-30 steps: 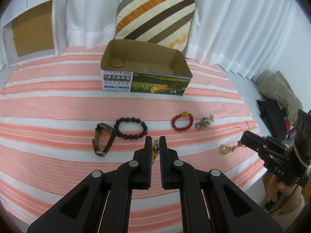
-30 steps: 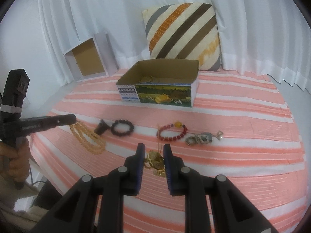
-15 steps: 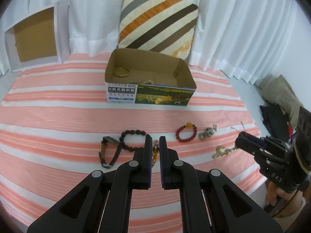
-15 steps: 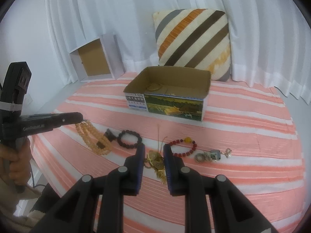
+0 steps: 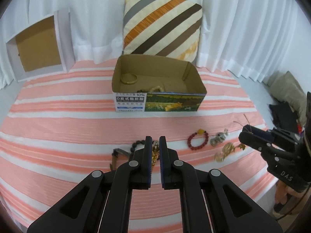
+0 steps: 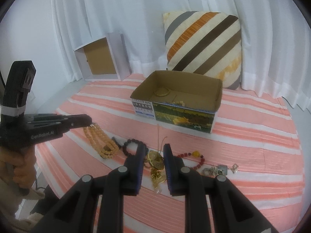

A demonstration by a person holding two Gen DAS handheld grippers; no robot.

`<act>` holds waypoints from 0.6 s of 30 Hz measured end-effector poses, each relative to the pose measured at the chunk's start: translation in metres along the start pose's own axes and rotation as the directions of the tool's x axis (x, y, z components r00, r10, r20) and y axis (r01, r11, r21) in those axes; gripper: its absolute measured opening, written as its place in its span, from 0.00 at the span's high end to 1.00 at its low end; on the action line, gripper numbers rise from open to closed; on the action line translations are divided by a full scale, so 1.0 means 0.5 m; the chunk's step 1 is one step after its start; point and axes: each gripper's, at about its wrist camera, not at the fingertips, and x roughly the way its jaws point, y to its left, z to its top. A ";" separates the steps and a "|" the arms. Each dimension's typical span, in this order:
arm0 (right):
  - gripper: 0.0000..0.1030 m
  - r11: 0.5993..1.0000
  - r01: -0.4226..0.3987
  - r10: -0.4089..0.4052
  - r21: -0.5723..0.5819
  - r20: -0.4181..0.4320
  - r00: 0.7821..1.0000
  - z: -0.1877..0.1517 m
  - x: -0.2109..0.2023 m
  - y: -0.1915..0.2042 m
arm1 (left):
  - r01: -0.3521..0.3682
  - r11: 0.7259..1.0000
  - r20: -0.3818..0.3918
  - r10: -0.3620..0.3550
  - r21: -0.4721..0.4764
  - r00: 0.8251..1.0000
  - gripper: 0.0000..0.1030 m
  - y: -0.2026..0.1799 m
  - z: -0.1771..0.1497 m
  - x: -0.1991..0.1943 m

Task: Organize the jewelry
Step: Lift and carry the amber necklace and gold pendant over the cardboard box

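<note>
Striped pillow (image 5: pixel 162 26) propped against white curtain; open cardboard box (image 5: pixel 158 101) set on pink-striped bed cover (image 5: pixel 58 120), gold bangle (image 5: pixel 128 78) seen inside. Left gripper (image 5: pixel 154 145) narrowed, amber bead necklace (image 6: pixel 101 141) clamped and hung from tips. Right gripper (image 6: pixel 154 153) closed on thin cord, gold coin charm (image 6: pixel 155 160) dangled between fingers. Red bracelet (image 5: pixel 197 140), dark bead bracelet (image 6: pixel 132 145) left lying near front edge

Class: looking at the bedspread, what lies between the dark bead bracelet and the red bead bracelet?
In the right wrist view, the gold coin charm lies between the dark bead bracelet and the red bead bracelet, held by the right gripper.
</note>
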 end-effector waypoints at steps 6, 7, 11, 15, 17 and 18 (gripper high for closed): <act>0.81 1.000 -0.002 0.002 -0.007 0.002 1.000 0.019 0.021 0.004 | -0.033 0.999 -0.001 0.033 0.009 0.999 0.96 0.007 0.009 0.020; 0.81 1.000 -0.004 0.004 -0.007 0.002 1.000 0.021 0.023 0.003 | -0.039 0.999 -0.001 0.039 0.012 0.999 0.96 0.009 0.010 0.024; 0.81 1.000 -0.007 0.007 -0.006 -0.001 1.000 0.029 0.035 0.004 | -0.056 0.998 -0.002 0.056 0.018 0.998 0.96 0.012 0.012 0.035; 0.81 1.000 -0.012 0.012 0.002 -0.005 1.000 0.038 0.044 0.002 | -0.054 0.998 -0.009 0.055 0.024 0.998 0.96 0.014 0.018 0.043; 0.81 1.000 -0.015 0.015 0.008 -0.010 1.000 0.045 0.049 -0.002 | -0.037 0.999 -0.020 0.038 0.022 0.999 0.96 0.017 0.027 0.046; 0.81 1.000 -0.015 0.015 0.009 -0.011 1.000 0.050 0.052 -0.003 | -0.028 0.999 -0.026 0.028 0.021 0.999 0.96 0.018 0.033 0.047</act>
